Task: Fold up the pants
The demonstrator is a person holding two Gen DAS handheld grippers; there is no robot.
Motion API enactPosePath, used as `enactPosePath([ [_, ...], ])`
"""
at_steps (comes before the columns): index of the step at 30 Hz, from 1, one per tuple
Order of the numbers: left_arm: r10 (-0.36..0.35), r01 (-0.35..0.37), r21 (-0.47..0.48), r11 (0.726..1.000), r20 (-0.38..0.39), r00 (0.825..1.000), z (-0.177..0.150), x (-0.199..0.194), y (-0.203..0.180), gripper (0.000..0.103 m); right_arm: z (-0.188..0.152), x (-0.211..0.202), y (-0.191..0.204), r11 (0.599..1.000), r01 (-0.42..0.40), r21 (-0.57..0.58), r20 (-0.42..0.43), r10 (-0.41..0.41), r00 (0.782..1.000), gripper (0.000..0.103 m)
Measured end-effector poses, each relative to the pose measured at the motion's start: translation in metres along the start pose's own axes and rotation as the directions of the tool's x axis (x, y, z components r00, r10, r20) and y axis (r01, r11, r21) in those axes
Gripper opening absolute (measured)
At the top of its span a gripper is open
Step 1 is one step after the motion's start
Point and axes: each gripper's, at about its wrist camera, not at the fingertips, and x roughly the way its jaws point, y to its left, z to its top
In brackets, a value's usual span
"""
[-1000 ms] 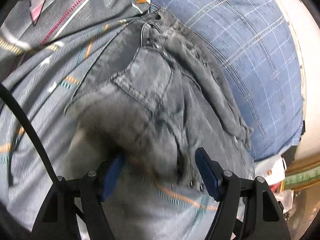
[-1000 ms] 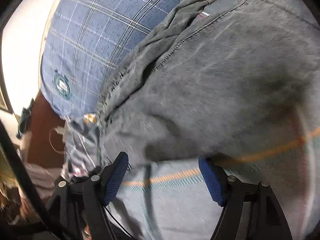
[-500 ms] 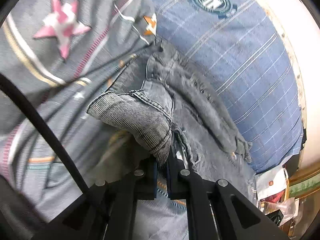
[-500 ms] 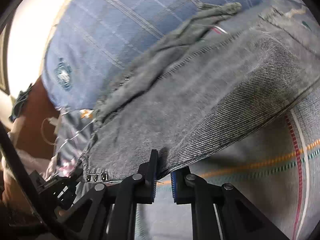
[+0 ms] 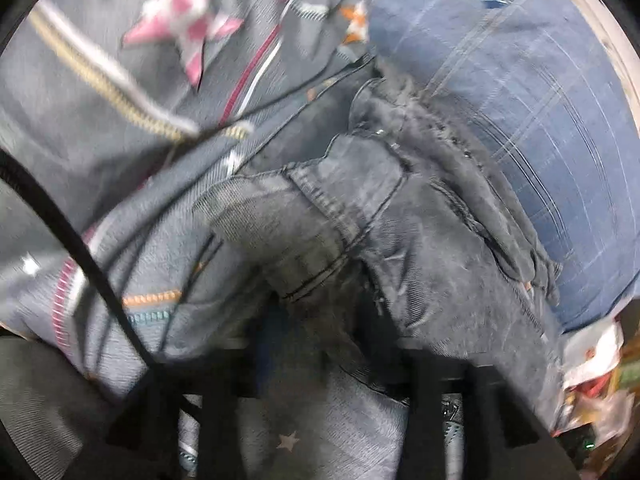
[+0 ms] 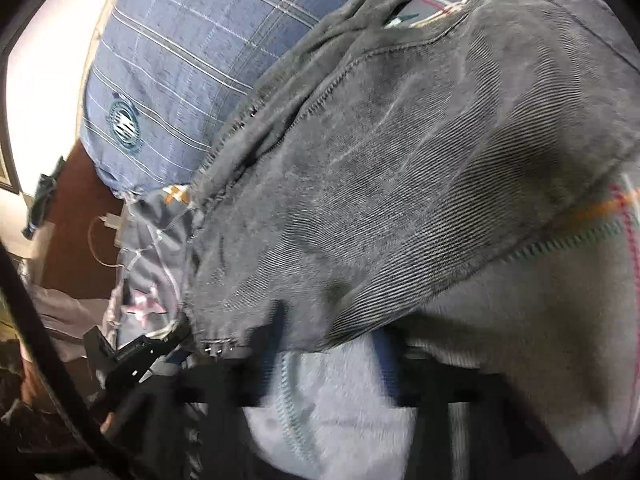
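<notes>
Both tongs tilt down over the pants (image 5: 400, 232) — left tongs (image 5: 320, 344) and right tongs (image 6: 328, 364) opening, nothing gripped.

I can read no text anywhere. The nearest thing to a sign is a round teal emblem on the blue plaid pillow (image 6: 192, 80), sharpest in the right wrist view, but whatever lettering rings it is too small and blurred for me to make out. In the left wrist view it sits cut off at the top.
</notes>
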Motion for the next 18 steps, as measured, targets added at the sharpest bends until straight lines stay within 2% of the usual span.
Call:
enactPosePath([
  [1,0.007,-0.008,0.019,1.000,0.030,1.000,-0.003,-0.007,-0.003,0.062,-0.003,-0.008,0.001,1.000,0.003,-0.008,0.002,-0.003,1.000,0.072],
  [3,0.018,-0.022,0.064,0.998,0.061,0.998,-0.012,-0.016,-0.007,0.062,-0.010,-0.030,0.006,0.999,0.021,-0.040,0.022,-0.020,1.000,0.072],
  [6,-0.039,0.029,0.108,0.994,0.089,0.995,-0.035,-0.029,-0.012,0.062,-0.008,-0.082,0.004,0.994,0.057,-0.091,0.131,-0.045,0.990,0.072],
  [8,-0.095,0.084,0.169,0.982,0.058,0.994,-0.047,-0.032,-0.032,0.062,0.010,-0.114,-0.005,0.989,0.124,-0.081,0.218,-0.104,0.970,0.072],
  [10,-0.156,0.154,0.216,0.964,-0.006,0.988,-0.053,-0.027,-0.061,0.063,0.046,-0.140,-0.021,0.978,0.206,-0.021,0.249,-0.195,0.949,0.072],
  [12,-0.225,0.246,0.243,0.938,-0.109,0.968,-0.063,-0.016,-0.092,0.065,0.082,-0.149,-0.029,0.962,0.270,-0.047,0.235,-0.252,0.939,0.072],
  [13,-0.253,0.289,0.244,0.926,-0.168,0.953,-0.070,-0.008,-0.109,0.065,0.096,-0.152,-0.033,0.956,0.288,-0.060,0.247,-0.265,0.932,0.072],
  [15,-0.293,0.363,0.272,0.891,-0.263,0.919,-0.086,0.007,-0.144,0.065,0.118,-0.157,-0.056,0.945,0.326,-0.005,0.281,-0.311,0.908,0.072],
  [18,-0.303,0.409,0.296,0.863,-0.343,0.889,-0.106,0.027,-0.178,0.065,0.117,-0.161,-0.100,0.959,0.262,0.111,0.269,-0.283,0.921,0.067],
])
